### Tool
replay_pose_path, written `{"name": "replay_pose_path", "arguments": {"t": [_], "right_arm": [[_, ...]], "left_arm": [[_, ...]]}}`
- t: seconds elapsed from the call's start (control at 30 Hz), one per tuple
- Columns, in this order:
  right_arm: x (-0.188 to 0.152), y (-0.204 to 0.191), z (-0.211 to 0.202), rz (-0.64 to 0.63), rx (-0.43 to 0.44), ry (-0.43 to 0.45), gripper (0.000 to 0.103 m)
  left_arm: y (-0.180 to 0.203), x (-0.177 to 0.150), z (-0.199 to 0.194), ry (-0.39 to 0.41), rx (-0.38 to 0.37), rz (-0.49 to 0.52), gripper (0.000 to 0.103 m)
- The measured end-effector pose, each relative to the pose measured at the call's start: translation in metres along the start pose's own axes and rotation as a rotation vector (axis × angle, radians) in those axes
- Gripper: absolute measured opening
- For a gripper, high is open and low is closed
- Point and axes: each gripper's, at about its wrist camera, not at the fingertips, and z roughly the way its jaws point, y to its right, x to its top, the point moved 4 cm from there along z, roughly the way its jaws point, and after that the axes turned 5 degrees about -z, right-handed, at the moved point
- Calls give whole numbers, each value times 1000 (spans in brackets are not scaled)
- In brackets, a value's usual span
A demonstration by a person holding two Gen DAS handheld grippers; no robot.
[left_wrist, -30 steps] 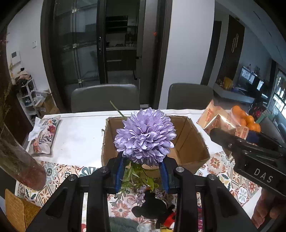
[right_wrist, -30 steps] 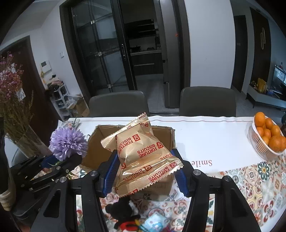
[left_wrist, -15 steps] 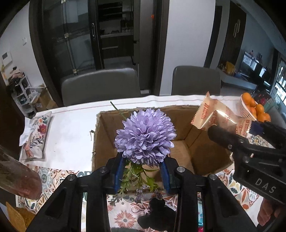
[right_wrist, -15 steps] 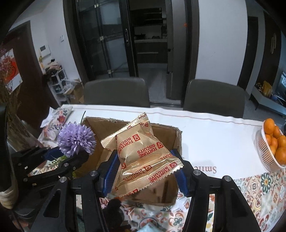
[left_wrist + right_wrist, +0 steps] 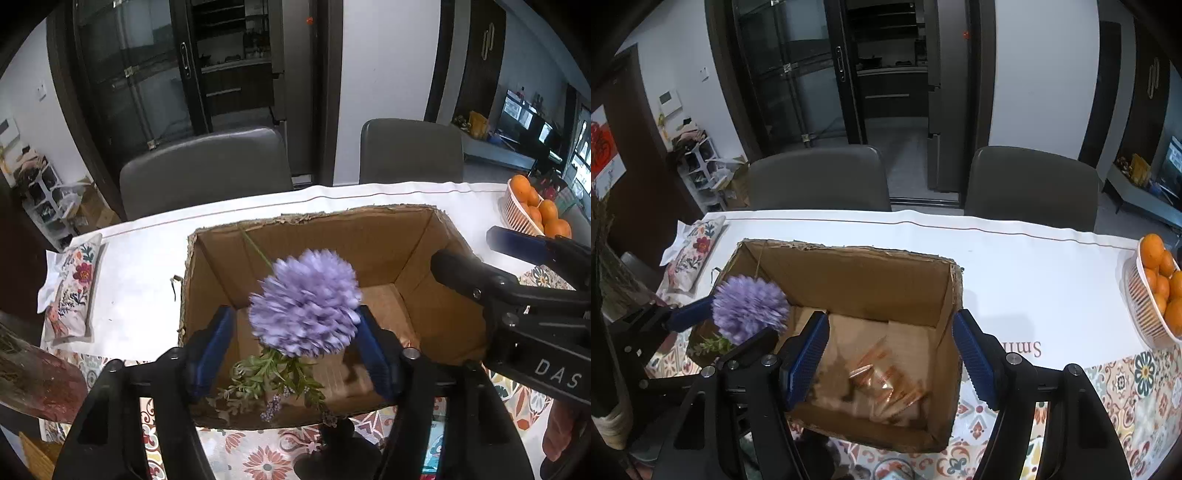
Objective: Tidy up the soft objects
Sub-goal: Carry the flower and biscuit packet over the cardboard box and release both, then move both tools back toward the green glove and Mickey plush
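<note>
The flower (image 5: pixel 304 306) is motion-blurred, its petals smeared; its stem end is hidden behind the head. The packet (image 5: pixel 886 380) in the box (image 5: pixel 857 269) is blurred, its print unreadable. The orange basket (image 5: pixel 1145 314) is cut by the edge.

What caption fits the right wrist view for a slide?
Right tool, just opened, over cardboard box; biscuit packet lies blurred inside.

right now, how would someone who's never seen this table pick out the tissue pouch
Start at the open cardboard box in the middle of the white tablecloth. Look past its left wall toward the table's far left corner, where the tissue pouch lies flat with white tissue poking out. It is the only thing there covered in a red and blue flower print, unlike the plain purple flower over the box.
</note>
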Motion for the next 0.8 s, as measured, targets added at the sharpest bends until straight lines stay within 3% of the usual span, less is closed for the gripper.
{"name": "replay_pose_path", "arguments": {"t": [0.1, 0.47, 0.8], "right_arm": [[1, 1, -4, 8, -5, 6, 70], [3, -1, -30, 2, -35, 52, 70], [-7, -17, -66, 13, -20, 84, 70]], "left_arm": [[1, 2, -3, 8, 5, 7, 80], [-2, 10, -22, 35, 9, -12, 82], [-10, -3, -69, 67, 34, -6, 85]]}}
